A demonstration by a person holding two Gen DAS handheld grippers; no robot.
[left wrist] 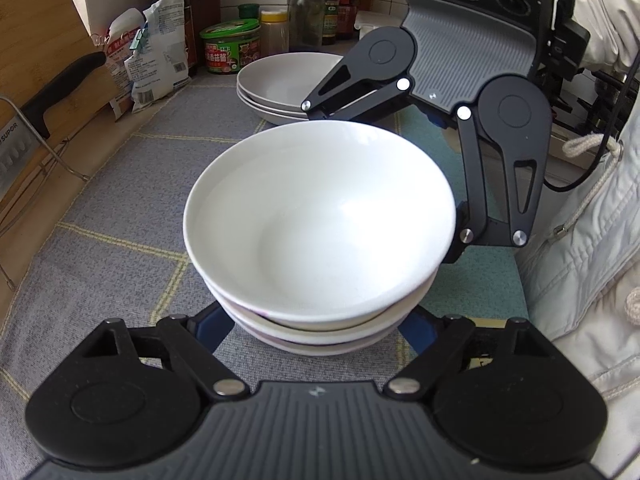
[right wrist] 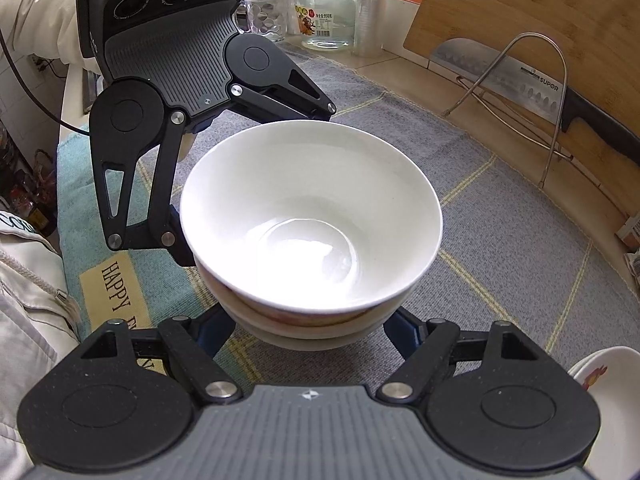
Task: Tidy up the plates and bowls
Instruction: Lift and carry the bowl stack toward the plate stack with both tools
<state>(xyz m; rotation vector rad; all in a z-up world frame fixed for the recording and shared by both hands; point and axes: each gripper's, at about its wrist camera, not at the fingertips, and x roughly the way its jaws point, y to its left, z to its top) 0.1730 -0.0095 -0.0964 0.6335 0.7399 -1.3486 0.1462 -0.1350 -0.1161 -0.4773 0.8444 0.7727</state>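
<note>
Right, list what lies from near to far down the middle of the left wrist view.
Stack of white bowls → stack of grey plates → green-lidded jar and bottles along the tiled wall.

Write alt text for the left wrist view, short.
A stack of white bowls sits on a grey checked mat, flanked by the left gripper below and the right gripper opposite. Behind it are stacked grey plates, jars and bottles.

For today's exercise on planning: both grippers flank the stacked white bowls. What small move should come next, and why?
Probably lift the stack of white bowls straight up a little. The left gripper and right gripper already flank it from opposite sides, and the grey plates sit separately behind.
</note>
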